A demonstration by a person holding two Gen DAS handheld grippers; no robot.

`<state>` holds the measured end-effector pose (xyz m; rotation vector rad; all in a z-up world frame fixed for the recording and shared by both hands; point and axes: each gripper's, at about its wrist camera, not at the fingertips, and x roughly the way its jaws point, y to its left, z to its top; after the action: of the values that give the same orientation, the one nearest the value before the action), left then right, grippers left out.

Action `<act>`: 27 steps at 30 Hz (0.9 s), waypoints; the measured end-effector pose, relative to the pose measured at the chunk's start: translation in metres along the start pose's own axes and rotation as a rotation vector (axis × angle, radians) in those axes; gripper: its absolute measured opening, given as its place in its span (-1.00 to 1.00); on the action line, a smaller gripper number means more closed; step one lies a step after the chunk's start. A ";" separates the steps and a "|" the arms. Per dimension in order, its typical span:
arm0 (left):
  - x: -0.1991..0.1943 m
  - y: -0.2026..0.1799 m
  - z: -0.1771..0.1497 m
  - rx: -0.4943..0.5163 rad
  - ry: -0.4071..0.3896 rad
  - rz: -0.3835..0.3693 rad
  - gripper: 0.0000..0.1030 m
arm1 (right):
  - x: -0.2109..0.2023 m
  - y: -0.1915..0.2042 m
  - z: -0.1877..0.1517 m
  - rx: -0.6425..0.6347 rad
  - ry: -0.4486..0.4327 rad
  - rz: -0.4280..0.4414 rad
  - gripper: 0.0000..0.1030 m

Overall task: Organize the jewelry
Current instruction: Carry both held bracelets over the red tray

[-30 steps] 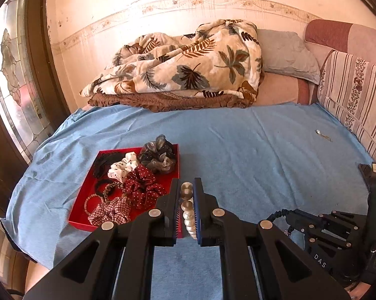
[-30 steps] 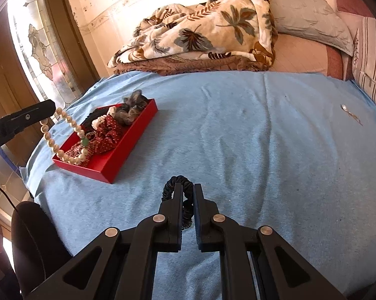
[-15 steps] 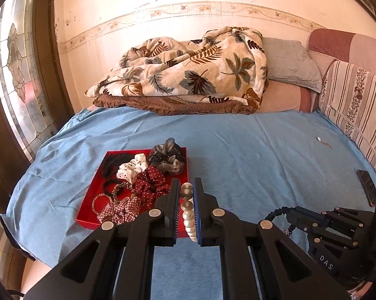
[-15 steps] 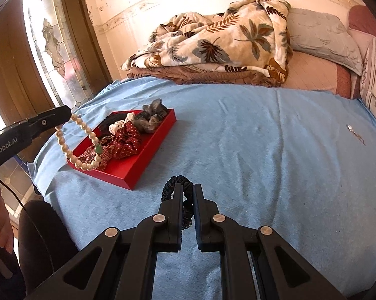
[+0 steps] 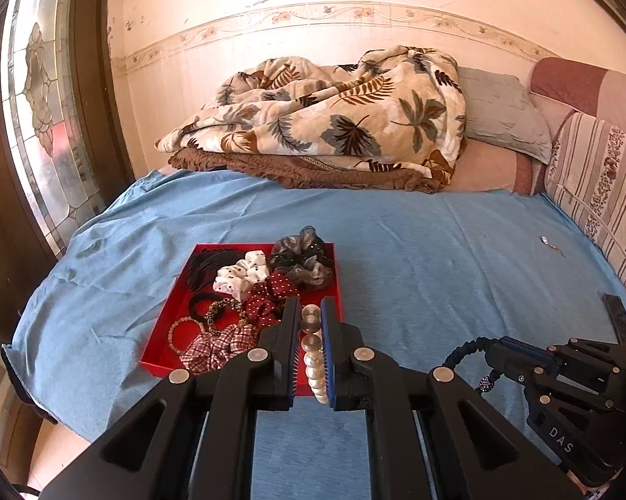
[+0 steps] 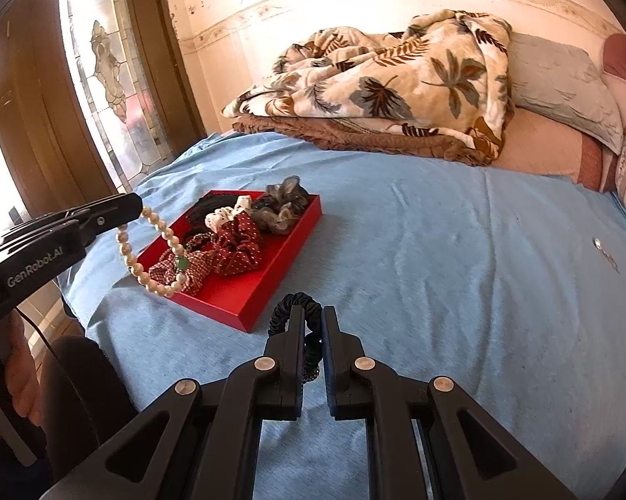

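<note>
Pearls (image 5: pixel 313 354) hang in a loop from our left gripper (image 5: pixel 311 312), its jaws pinched tight on the strand just above the near edge of the red tray (image 5: pixel 163 364) on the blue bedsheet (image 5: pixel 438 258). Our right gripper (image 6: pixel 311 321) is clamped on a black coiled hair tie (image 6: pixel 290 306), just beside the tray's near corner, where 5 or so scrunchies (image 6: pixel 238 241) lie.
</note>
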<state>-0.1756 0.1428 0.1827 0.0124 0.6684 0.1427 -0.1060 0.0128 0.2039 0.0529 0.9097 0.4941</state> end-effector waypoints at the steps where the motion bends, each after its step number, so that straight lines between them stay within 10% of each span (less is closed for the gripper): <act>1: 0.001 0.002 0.000 -0.003 0.001 0.002 -0.82 | 0.001 0.002 0.002 -0.005 0.000 0.003 -0.83; 27: 0.018 0.057 0.010 -0.079 0.005 0.030 -0.82 | 0.022 0.028 0.014 -0.039 0.015 0.027 -0.83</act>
<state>-0.1631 0.2019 0.1828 -0.0538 0.6678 0.1975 -0.0951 0.0489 0.2034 0.0263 0.9150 0.5381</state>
